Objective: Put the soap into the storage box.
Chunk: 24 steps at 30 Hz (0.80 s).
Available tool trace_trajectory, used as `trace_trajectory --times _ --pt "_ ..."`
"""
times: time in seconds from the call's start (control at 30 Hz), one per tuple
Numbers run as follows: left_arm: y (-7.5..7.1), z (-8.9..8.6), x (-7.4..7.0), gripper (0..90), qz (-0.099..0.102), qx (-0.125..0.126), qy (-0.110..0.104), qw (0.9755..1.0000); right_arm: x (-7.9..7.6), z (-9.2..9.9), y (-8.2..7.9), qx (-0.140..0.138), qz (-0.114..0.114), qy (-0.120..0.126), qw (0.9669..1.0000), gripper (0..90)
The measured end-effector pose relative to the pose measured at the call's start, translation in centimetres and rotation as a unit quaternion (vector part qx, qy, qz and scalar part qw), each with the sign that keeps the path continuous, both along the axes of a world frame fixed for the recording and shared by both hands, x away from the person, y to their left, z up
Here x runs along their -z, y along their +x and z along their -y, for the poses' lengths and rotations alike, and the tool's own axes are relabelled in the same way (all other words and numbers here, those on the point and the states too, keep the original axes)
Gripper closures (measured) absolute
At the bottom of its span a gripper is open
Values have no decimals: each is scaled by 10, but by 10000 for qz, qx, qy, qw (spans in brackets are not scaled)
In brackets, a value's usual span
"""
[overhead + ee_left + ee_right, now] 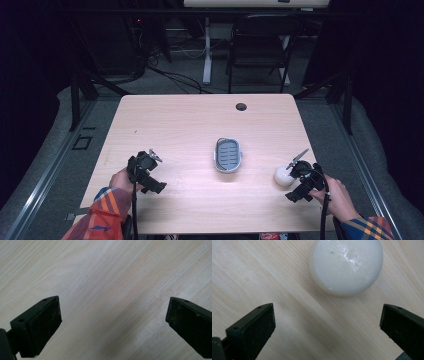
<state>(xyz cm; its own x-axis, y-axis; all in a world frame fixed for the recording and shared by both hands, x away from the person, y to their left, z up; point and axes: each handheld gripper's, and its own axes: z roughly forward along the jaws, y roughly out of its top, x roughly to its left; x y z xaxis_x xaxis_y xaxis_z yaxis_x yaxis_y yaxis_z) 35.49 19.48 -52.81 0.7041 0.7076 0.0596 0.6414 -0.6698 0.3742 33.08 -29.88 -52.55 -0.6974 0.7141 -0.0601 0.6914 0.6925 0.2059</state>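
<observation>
A round white soap bar lies on the wooden table near its front right. My right gripper hovers just to its right, and in the right gripper view the soap lies on the table ahead of the wide-open jaws of the right gripper, beyond their tips. A grey soap dish sits at the table's middle. At the front left my left gripper points down over bare wood, the left gripper standing open with nothing between its jaws.
A round cable hole sits near the table's far edge. Behind the table stand a black folding chair and a white desk leg, with cables on the floor. The person's plaid sleeves enter from the bottom.
</observation>
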Motion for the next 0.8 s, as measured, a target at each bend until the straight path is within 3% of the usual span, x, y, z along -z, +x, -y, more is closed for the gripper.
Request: trace_trajectory --times 0.1,0.2,0.3,0.33,0.4,0.5,0.53,0.57,0.67,0.7,0.73,0.8 --pt "0 0 0 2 -6 11 16 10000 1 -1 0 72 84 96 9999 0" --pt "1 0 0 1 -8 8 16 10000 -1 -1 2 -5 61 10 10000 0" --pt "1 1 0 2 -17 7 22 10000 -4 -2 3 39 272 128 9995 0" --pt "1 1 0 2 -18 8 21 10000 -4 -3 3 153 396 299 9987 0" --pt "1 1 1 2 -17 7 19 10000 -7 -2 6 56 320 175 9993 0" --pt "1 1 1 2 -19 5 19 10000 -3 -3 8 139 346 248 9990 0" --pt "1 1 1 2 -19 5 19 10000 -5 -3 9 58 311 147 9994 0" --pt "1 1 1 2 -20 5 18 10000 -3 -4 10 130 371 263 9989 0" --pt "1 1 1 2 -29 10 23 10000 -5 -5 14 59 299 184 9994 0" --pt "1 1 1 2 -33 1 14 10000 -3 -6 14 148 394 260 9988 0" --pt "1 0 1 2 -37 7 20 10000 -5 -6 17 53 331 79 9994 0" --pt "1 0 1 2 -42 4 19 10000 -1 -9 18 216 477 193 9984 0"
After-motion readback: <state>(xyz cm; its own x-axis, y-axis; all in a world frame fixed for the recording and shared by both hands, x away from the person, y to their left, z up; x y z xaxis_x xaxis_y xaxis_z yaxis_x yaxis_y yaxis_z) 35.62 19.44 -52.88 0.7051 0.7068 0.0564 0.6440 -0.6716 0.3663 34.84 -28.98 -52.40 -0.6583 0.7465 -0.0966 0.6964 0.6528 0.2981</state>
